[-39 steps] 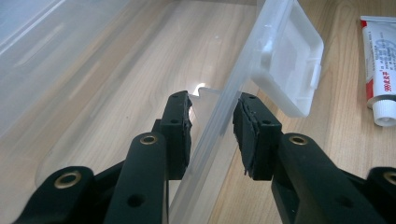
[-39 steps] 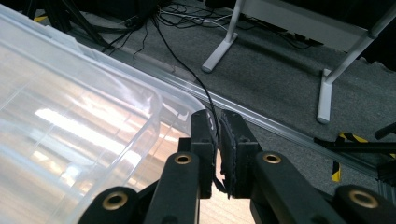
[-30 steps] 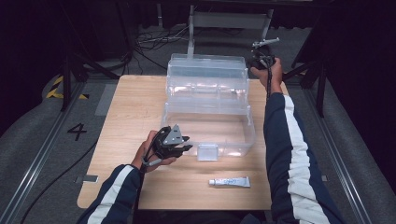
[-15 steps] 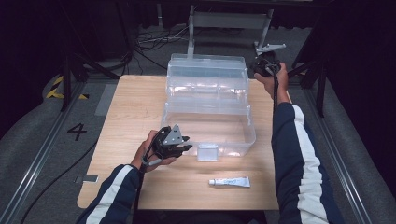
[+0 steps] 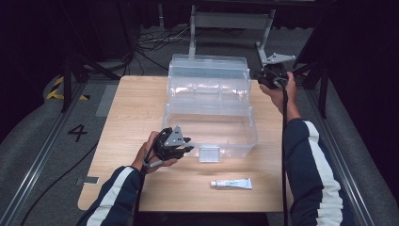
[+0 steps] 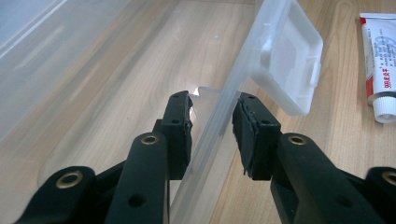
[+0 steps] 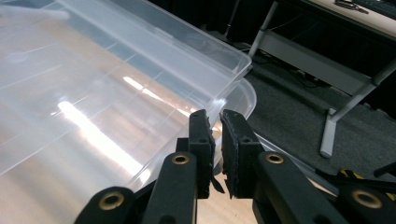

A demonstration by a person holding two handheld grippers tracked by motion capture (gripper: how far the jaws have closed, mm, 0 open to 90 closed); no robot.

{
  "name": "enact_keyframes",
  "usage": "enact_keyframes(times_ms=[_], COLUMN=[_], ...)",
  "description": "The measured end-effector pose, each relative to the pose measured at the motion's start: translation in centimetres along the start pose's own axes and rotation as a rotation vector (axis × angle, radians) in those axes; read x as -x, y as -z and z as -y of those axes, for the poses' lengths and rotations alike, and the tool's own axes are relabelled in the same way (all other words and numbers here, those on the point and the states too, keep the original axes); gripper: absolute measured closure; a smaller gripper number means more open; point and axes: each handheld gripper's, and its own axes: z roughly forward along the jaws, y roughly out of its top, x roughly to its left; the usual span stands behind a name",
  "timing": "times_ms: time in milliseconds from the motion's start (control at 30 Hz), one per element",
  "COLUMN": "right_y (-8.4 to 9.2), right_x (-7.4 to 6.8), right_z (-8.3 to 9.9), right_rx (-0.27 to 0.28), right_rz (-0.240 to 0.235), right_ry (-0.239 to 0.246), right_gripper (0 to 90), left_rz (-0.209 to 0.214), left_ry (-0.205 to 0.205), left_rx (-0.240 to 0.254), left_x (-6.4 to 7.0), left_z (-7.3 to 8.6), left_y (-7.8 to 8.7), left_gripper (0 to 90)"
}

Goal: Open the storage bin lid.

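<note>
A clear plastic box stands mid-table with its lid swung open toward the far side. My left gripper is at the box's near left corner. In the left gripper view its jaws straddle the box's front wall, one pad inside and one outside, both pressed against it. The white latch flap hangs just past them. My right gripper hovers by the lid's far right corner. Its pads are nearly together with nothing clearly between them.
A small white tube with a red stripe lies on the wooden table near the front edge, right of the latch. It also lies at the right of the left gripper view. A metal frame leg stands on the grey floor beyond the table.
The right hand and its gripper have drifted a little to the right and toward the near side. The lid, the box and the left gripper have stayed put.
</note>
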Motion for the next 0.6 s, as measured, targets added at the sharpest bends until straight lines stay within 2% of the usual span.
enact_keyframes(times_ms=[67, 100, 133, 167, 300, 400, 433, 500, 600], right_y=[1.0, 1.4, 2.0, 2.0, 3.6, 4.3, 5.0, 5.2, 6.5], right_x=[-0.5, -0.6, -1.1, -1.1, -2.1, -2.4, -2.8, -2.9, -3.3], right_z=[0.5, 0.8, 1.1, 1.1, 2.2, 2.8, 3.4, 3.6, 4.5], right_rx=[0.005, 0.016, 0.029, 0.029, 0.043, 0.050, 0.052, 0.055, 0.070], right_rz=[-0.004, -0.024, -0.033, -0.033, -0.061, -0.081, -0.094, -0.099, -0.135], right_ry=[0.007, -0.006, 0.002, 0.002, 0.038, 0.043, 0.066, 0.070, 0.078], right_gripper=[82.2, 82.1, 82.1, 82.1, 81.5, 81.5, 81.0, 80.9, 80.5], left_rz=[-0.003, -0.002, -0.003, -0.003, -0.012, -0.013, -0.011, -0.012, -0.013], left_ry=[0.001, 0.001, 0.001, 0.001, 0.002, 0.003, 0.004, 0.004, 0.005], left_rx=[0.001, 0.001, 0.001, 0.001, -0.001, -0.004, -0.004, -0.004, -0.002], left_x=[0.0, 0.0, 0.0, 0.0, 0.1, 0.1, 0.1, 0.1, 0.1], left_z=[0.0, 0.0, 0.0, 0.0, 0.0, 0.0, 0.0, 0.0, 0.0], left_y=[0.0, 0.0, 0.0, 0.0, -0.1, 0.0, 0.0, 0.0, 0.0], left_gripper=[67.3, 67.2, 67.2, 67.2, 67.0, 67.0, 67.0, 67.0, 66.9])
